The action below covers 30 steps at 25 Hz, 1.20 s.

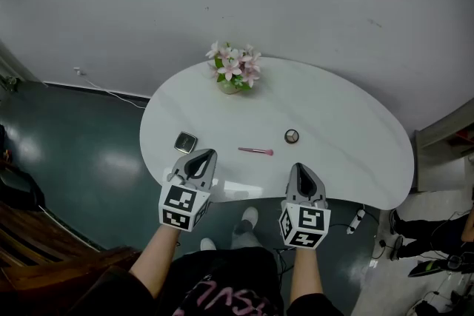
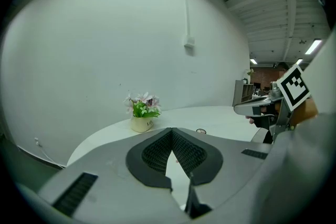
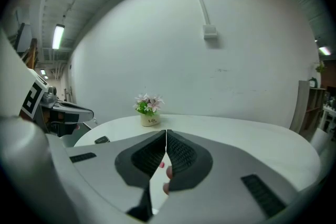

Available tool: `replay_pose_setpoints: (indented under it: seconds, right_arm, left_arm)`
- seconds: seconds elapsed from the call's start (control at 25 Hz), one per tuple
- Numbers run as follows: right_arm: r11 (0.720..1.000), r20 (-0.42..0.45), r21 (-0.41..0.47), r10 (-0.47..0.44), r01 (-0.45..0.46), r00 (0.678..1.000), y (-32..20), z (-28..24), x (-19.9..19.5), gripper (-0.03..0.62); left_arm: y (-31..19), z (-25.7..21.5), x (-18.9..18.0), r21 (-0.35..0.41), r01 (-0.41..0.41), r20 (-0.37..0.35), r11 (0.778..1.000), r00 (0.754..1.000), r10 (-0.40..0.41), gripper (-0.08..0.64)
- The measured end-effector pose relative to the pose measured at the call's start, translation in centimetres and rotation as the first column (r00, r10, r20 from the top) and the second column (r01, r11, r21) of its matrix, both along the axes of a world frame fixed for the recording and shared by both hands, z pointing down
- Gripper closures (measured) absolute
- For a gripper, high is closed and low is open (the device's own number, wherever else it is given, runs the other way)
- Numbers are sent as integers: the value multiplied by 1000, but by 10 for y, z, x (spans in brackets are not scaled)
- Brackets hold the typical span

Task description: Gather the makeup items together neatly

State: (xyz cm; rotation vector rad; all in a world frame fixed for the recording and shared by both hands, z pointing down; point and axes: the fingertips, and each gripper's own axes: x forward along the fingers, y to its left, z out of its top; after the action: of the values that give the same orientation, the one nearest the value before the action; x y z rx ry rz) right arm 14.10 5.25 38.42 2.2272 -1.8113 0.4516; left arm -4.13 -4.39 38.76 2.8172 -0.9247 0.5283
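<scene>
Landmark: flower pot (image 1: 234, 70), at the far edge of the white table (image 1: 348, 137).
Left gripper (image 1: 203, 155): jaws pressed together with nothing between them; over the near table edge, well in front of the flower pot and slightly left of it.
Right gripper (image 1: 298, 168): jaws closed tight, empty; over the same near edge, in front of the flower pot and to its right.
Compact (image 1: 186, 142): lying flat, in front and to the left of the flower pot, just beside the left gripper's tip.
Pink brush (image 1: 255, 151): lying crosswise, straight in front of the flower pot, between the two grippers.
Small round jar (image 1: 292, 135): in front and to the right of the flower pot, near the right gripper.
Handling, compact: probably light, hard and smooth; best pinched by two opposite edges, gently, as any mirror inside would be fragile.
Handling, brush: thin, light, likely to roll; best pinched mid-handle.
Handling, jar: stiff, likely slippery; best gripped low across its sides.
Stage: items well apart, nothing gathered yet.
</scene>
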Motion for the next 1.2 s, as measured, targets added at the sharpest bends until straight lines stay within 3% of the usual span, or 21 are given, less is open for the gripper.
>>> replay_pose_setpoints:
  seconds: [0.72,1.2]
  right_arm:
    - [995,41,-38,-90,91,995,-41,21,60,528]
    - [992,52,-54,-109,112,993,-56,24,66,526]
  left_arm:
    - [-22,11,53,-18,79,46,997,996,-79,548]
    - [-31,12,39,-26,132,58,991,990,-130,548]
